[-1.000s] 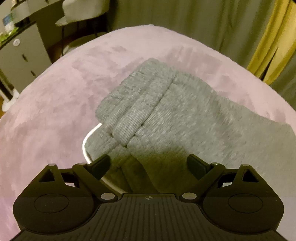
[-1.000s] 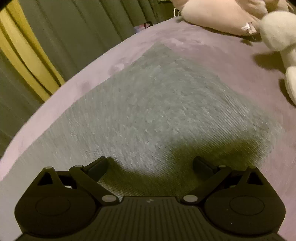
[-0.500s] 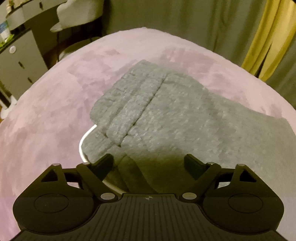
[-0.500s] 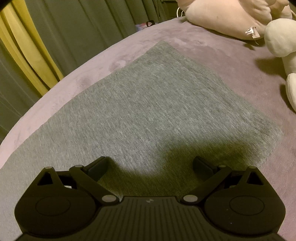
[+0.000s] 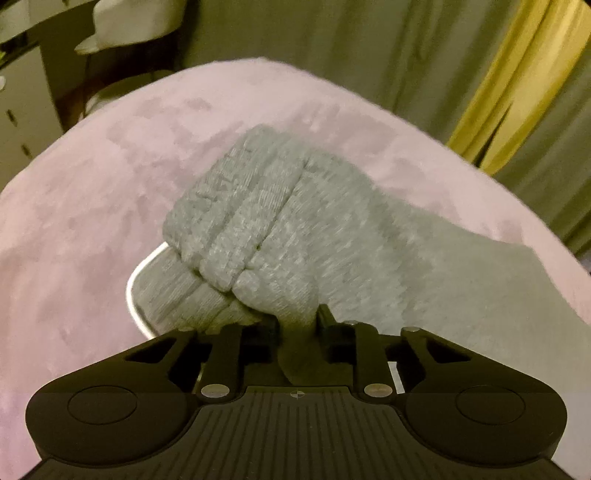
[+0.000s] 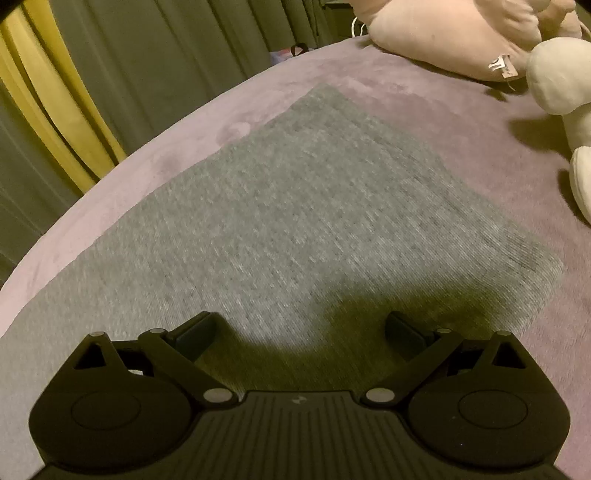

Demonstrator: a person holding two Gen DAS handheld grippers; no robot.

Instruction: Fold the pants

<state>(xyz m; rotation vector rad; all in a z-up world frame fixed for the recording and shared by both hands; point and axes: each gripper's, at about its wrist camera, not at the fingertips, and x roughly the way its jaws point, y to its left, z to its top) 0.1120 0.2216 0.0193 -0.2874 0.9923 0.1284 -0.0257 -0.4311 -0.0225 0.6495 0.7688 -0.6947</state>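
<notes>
Grey knit pants [image 5: 332,240] lie on a pink bed cover [image 5: 92,221]. In the left wrist view their ribbed waistband [image 5: 236,206] is bunched up in front of my left gripper [image 5: 297,325]. Its jaws are closing, and a pinched fold of the waist cloth stands between the pads. A white curved strip [image 5: 135,288] shows at the waistband's left edge. In the right wrist view the flat leg end of the pants [image 6: 295,203] spreads ahead of my right gripper [image 6: 301,328], which hovers open just above the cloth with nothing gripped.
Two plush toys, a pink one [image 6: 461,33] and a white one [image 6: 554,74], lie at the far right of the cover [image 6: 480,147]. Green and yellow curtains [image 5: 517,81] hang behind the bed. A cabinet [image 5: 18,110] stands at the far left.
My left gripper's jaws have come together on the waist cloth, pulling it into a bunch, and the gripper has tilted down a little. The right gripper has stayed open and still.
</notes>
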